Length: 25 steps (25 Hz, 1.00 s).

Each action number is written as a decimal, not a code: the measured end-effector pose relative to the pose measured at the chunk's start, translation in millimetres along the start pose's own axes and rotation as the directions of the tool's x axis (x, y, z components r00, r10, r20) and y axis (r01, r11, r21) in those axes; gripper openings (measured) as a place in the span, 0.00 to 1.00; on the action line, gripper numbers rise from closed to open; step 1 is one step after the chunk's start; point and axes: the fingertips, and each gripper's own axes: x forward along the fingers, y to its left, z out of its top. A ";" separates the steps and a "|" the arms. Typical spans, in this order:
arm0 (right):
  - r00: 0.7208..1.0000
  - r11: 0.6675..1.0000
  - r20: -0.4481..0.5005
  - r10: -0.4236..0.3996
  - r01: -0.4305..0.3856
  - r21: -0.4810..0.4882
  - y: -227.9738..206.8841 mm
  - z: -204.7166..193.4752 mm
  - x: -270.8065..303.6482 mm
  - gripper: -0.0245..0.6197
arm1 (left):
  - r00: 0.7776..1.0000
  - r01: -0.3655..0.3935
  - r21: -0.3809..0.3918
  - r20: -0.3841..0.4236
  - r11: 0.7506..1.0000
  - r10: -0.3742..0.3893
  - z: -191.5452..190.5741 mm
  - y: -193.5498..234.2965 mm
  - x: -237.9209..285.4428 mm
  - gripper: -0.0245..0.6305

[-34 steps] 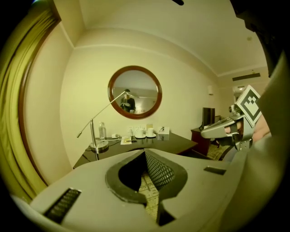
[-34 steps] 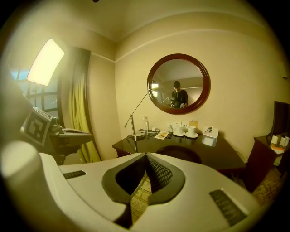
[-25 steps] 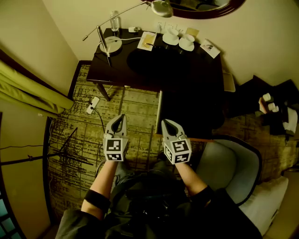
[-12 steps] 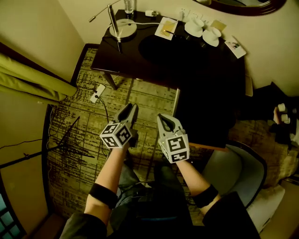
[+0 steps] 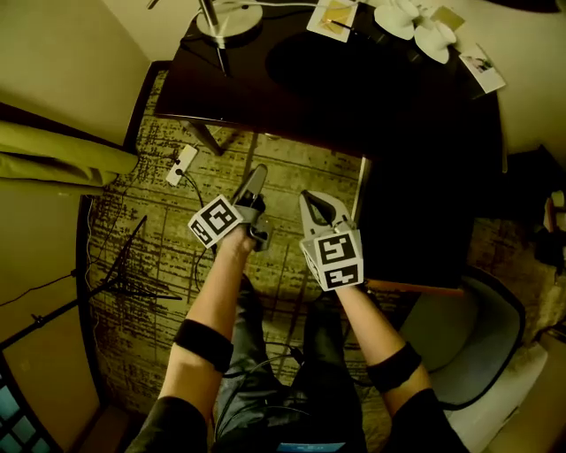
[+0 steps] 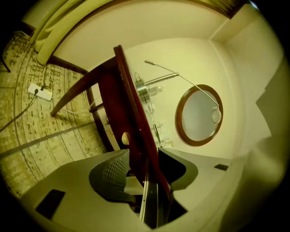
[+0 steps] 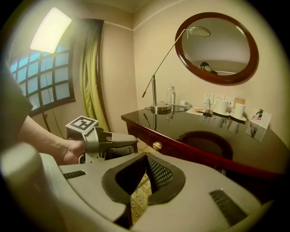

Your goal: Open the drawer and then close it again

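A dark glossy desk (image 5: 354, 97) stands against a cream wall under an oval mirror (image 7: 216, 47), on patterned carpet (image 5: 150, 257) with a green curtain (image 5: 53, 159) to the left. It carries a lamp (image 7: 154, 97) and cups (image 5: 416, 22), with a power strip (image 5: 181, 165) on the floor and a chair (image 5: 469, 345) at the right. The drawer (image 7: 144, 136) sits shut under the desk's front edge, its brass knob (image 7: 157, 146) just ahead of the left gripper (image 5: 255, 181), whose jaws have just been opening and stand wide with nothing gripped; the right gripper (image 5: 311, 202) is closed and empty beside it.

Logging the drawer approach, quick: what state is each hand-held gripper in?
Left hand-held gripper: open, jaws have just been opening, nothing between them.
Right hand-held gripper: closed, empty.
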 end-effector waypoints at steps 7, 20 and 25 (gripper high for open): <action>0.998 0.997 -0.013 -0.060 0.061 0.042 -19.2 -23.1 58.2 0.04 | 1.000 0.011 -0.040 -0.009 0.999 -0.011 3.6 44.7 61.9 0.35; 0.997 0.991 -0.028 -0.071 0.074 0.116 -29.0 -49.1 94.4 0.04 | 0.999 0.027 -0.057 0.030 0.998 -0.025 19.9 74.7 106.8 0.32; 0.997 0.988 -0.026 -0.079 0.082 0.130 -33.4 -51.0 97.4 0.04 | 0.997 0.070 -0.056 0.049 0.996 -0.067 22.4 69.4 113.1 0.26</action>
